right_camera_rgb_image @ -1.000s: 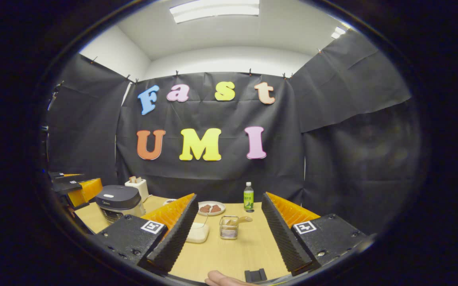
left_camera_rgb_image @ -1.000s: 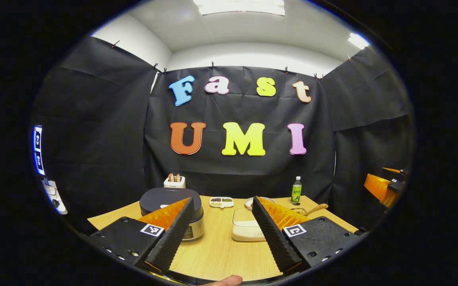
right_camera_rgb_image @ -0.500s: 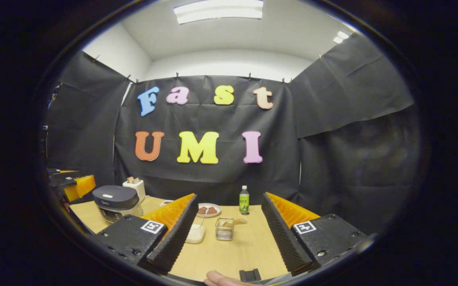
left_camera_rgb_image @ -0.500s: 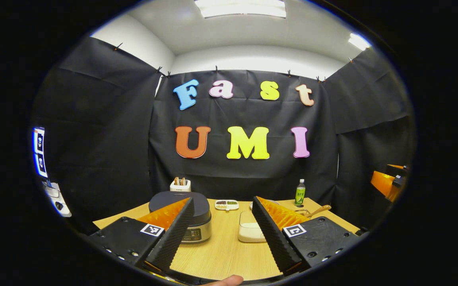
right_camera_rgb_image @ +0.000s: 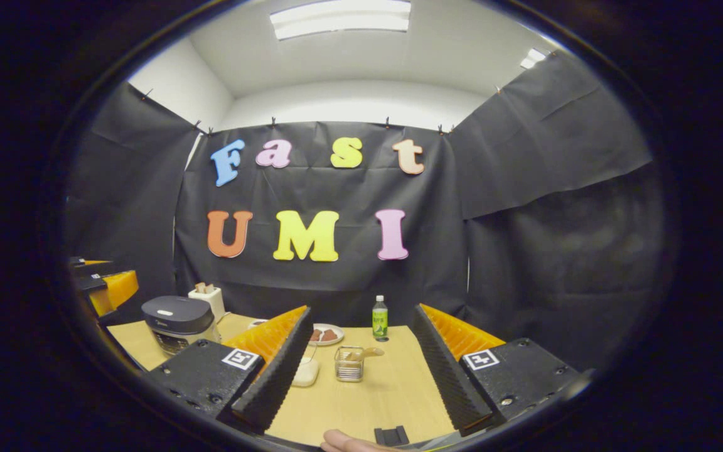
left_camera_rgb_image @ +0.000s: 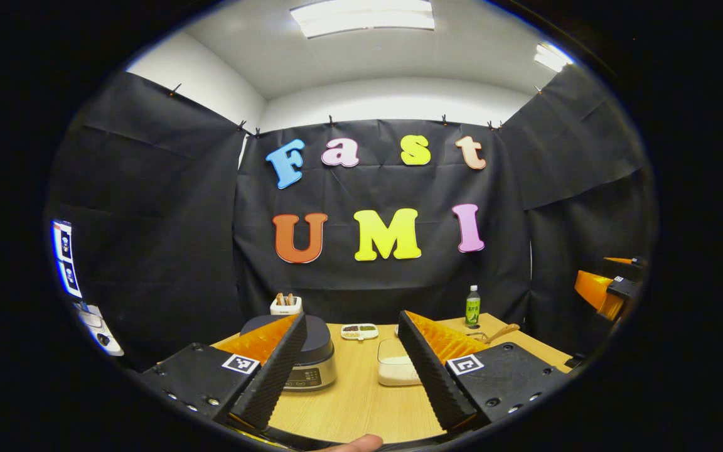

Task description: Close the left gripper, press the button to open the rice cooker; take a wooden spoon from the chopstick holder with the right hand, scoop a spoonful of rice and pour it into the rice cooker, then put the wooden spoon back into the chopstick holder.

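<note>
The dark-lidded rice cooker (left_camera_rgb_image: 314, 358) stands shut on the wooden table, partly behind my left gripper's near finger; it also sits at the left (right_camera_rgb_image: 176, 320) in the right gripper view. A white box of rice (left_camera_rgb_image: 393, 369) lies to its right. The wire chopstick holder (right_camera_rgb_image: 349, 364) with a wooden spoon (right_camera_rgb_image: 368, 353) leaning in it stands ahead of my right gripper (right_camera_rgb_image: 361, 367), which is open and holds nothing. The spoon's handle (left_camera_rgb_image: 503, 331) shows past my left gripper (left_camera_rgb_image: 352, 367), also open and holding nothing. Both grippers hover short of the table's front part.
A green bottle (right_camera_rgb_image: 380, 319) stands at the back of the table (right_camera_rgb_image: 393, 389), with a plate of food (right_camera_rgb_image: 327, 334), a small divided dish (left_camera_rgb_image: 359, 331) and a white toaster (left_camera_rgb_image: 286, 304). The other gripper shows at far right (left_camera_rgb_image: 606, 285) and far left (right_camera_rgb_image: 101, 285). Black cloth walls close in.
Both views have pulled back and tilted up a little: the cooker, rice box and holder look smaller and sit lower. Both grippers have stayed open.
</note>
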### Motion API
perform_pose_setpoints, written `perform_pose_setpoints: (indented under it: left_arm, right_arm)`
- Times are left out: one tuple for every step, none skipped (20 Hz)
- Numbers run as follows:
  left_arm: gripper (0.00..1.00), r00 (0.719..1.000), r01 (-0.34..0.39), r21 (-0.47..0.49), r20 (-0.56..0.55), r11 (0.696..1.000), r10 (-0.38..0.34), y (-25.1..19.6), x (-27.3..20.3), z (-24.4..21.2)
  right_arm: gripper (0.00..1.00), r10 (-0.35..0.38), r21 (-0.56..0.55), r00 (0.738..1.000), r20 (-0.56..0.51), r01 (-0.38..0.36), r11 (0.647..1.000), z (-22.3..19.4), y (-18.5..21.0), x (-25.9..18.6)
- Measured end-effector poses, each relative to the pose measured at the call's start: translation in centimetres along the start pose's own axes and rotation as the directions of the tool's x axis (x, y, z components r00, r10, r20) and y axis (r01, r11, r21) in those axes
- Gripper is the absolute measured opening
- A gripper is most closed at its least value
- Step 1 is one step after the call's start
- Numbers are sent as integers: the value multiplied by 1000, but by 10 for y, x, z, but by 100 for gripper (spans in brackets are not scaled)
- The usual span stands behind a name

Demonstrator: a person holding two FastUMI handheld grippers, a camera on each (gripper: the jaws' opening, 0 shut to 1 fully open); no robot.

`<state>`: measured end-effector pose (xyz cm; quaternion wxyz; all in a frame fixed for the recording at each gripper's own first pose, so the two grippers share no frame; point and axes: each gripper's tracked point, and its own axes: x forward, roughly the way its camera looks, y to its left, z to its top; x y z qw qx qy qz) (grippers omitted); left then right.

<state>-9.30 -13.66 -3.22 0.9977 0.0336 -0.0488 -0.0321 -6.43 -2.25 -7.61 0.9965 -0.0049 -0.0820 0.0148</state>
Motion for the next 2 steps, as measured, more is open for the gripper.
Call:
perform_pose_setpoints:
  left_arm:
    - [93,1000,11,-6,-2,1000,-11,-5,0,0]
    - [94,1000,9,-7,-6,1000,-9,-4,1,-2]
  right_arm:
    - [100,7,5,1000,-3,-7,1000,-2,1,1]
    - [100,11,8,1000,-5,-11,1000,-2,1,1]
